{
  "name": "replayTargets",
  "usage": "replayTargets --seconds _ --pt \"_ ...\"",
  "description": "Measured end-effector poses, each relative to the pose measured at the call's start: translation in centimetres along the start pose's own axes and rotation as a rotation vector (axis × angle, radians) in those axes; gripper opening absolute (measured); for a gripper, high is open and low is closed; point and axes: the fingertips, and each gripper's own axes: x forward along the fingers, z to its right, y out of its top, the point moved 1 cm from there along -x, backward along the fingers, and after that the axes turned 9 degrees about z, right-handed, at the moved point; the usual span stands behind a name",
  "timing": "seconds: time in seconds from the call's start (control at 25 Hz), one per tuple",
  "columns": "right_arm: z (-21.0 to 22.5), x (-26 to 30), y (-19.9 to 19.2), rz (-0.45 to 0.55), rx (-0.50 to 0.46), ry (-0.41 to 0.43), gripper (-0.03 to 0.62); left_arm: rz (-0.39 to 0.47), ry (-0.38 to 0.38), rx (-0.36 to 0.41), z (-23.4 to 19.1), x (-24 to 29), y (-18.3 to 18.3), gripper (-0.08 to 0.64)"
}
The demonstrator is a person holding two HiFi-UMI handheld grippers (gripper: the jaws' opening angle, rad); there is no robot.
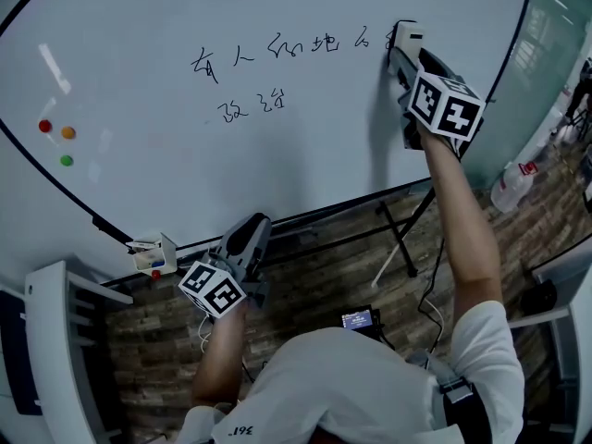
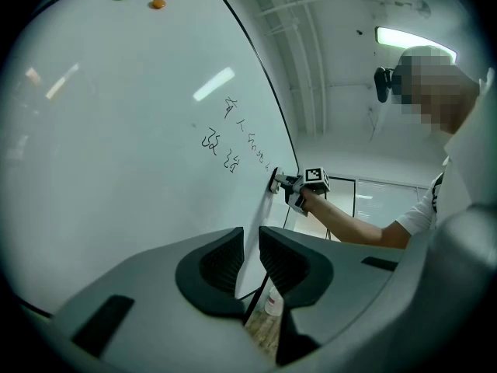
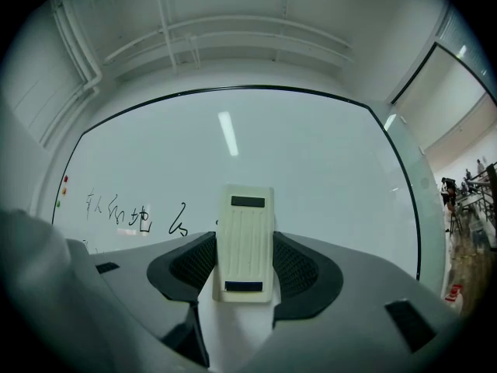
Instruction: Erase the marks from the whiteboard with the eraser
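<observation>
At the right end of the top line of writing: cream, ribbed, hard-plastic block eraser [image 3: 245, 243], set against the large glossy white whiteboard [image 1: 277, 174]. The left gripper view suggests contact, though the wiping face itself is hidden.
Holder: right hand-held gripper [image 3: 245, 264], jaws clamped on the eraser's two long sides at mid-body.
Handling (judged): light, with a rigid shell and a soft wiping face; not fragile. The smooth sides may twist in the jaws under hard pressure, so the mid-body hold on the long sides suits it.
Facing: ribbed back toward the gripper's camera, wiping face toward the board.
Long axis: up and down the board, crossing the line of writing rather than following it.
Marks: black handwritten characters [image 1: 277, 54] in an upper row, just left of the eraser. A shorter second row [image 1: 250, 107] sits below it. Both rows are unerased.
Progress (judged): wiping at its very start, with all the writing to the left yet to clear.
Other hand: left hand-held gripper [image 2: 248, 259], low, below the board's bottom edge, jaws drawn nearly together with nothing between them.
Board fittings: three small round magnets, red [image 1: 44, 126], orange [image 1: 67, 132] and green [image 1: 66, 161], far left and well apart from the writing.
Beyond: wood-pattern floor [image 1: 305, 285], with a white plastic bottle [image 1: 511, 188] standing on it to the right.
</observation>
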Motion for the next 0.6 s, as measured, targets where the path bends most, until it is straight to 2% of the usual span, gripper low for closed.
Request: replayTargets --seconds 0.4,0.6 --pt "-3.1 0.1 0.1 -0.004 -0.022 -0.008 0.249 0.006 0.013 -0.008 -0.7 -1.1 1.0 0.052" --pt "-5.2 0.1 0.2 -0.008 -0.036 0.015 0.249 0.000 -0.001 -0.015 -0.8 -1.3 0.9 0.052"
